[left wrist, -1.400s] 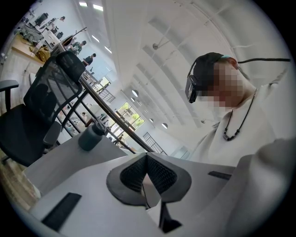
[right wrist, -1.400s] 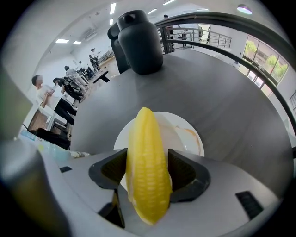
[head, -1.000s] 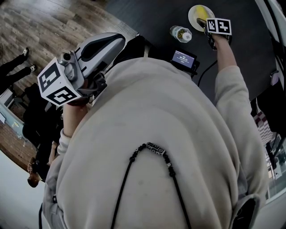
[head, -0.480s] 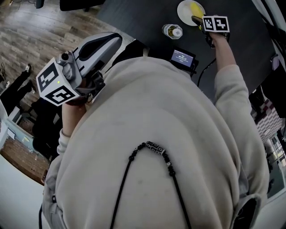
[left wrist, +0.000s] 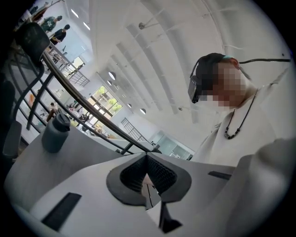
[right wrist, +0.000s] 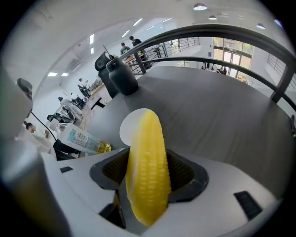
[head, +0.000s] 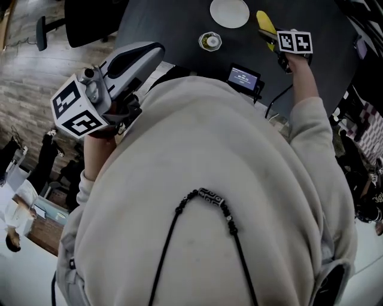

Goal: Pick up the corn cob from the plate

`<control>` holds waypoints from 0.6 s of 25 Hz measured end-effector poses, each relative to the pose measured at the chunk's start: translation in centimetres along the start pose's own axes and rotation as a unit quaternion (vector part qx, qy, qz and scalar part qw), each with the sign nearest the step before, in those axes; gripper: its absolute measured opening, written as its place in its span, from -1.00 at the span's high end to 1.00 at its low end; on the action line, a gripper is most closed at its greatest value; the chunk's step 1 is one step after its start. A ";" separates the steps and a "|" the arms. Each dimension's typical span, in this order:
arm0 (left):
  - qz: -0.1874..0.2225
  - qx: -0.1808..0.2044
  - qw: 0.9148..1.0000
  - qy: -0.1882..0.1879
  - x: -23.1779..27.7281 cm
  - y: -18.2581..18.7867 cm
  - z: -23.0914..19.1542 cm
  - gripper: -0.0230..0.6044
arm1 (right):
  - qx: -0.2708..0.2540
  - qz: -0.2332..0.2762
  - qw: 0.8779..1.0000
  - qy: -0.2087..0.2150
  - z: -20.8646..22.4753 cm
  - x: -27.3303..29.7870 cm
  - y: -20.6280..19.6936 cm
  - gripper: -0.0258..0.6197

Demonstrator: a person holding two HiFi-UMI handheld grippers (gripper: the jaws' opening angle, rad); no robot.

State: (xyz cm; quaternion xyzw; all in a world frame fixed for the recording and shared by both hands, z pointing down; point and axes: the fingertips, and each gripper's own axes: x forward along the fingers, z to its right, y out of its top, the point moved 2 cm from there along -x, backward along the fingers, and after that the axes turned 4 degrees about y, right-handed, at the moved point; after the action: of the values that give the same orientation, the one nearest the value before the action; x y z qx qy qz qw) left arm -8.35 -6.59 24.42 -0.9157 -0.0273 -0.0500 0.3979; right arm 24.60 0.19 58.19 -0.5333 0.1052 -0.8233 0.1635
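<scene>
Right tongs [right wrist: 147, 180] are clamped on the corn cob [right wrist: 144, 148]. The yellow cob stands lengthwise between the two dark pads, its pointed end sticking out past the tips. The jaws sit wide (the cob is thick). In the head view we see the cob at the top, off the plate [head: 229, 12] and just to its right, not touching it. The plate is white and round, with nothing on it, and lies on the dark surface [head: 173, 24].

Left tongs [left wrist: 147, 173] are closed, pads together with nothing between them. They are held up by the person's left shoulder, well away from the surface, pointing roughly level.

A bottle [head: 210, 41] with a label and yellowish liquid stands near the plate, to its lower left in the head view. A small screen [head: 243, 77] sits at the near edge of the surface. In the right gripper view, a dark flask [right wrist: 121, 76] stands farther back on the surface beyond the plate.
</scene>
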 end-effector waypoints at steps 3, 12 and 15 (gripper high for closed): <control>-0.020 0.012 0.999 -0.028 1.8 0.4 0.2 0.92 | 0.034 0.031 0.999 -0.007 1.0 -2.2 -1.9 0.11; -0.063 0.045 0.992 -0.098 5.6 1.5 1.7 0.92 | 0.114 0.170 0.979 -0.004 -0.3 -10.6 -4.0 0.11; -0.078 0.053 0.988 -0.123 7.3 1.7 1.8 0.92 | 0.117 0.236 0.965 0.006 -2.1 -14.5 -2.8 0.11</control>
State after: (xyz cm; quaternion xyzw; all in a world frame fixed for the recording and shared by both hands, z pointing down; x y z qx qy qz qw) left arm -0.85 -6.29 22.80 -0.8874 -0.1500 0.0341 0.4346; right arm 27.72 8.29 46.06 -0.4656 0.1321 -0.7709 0.4140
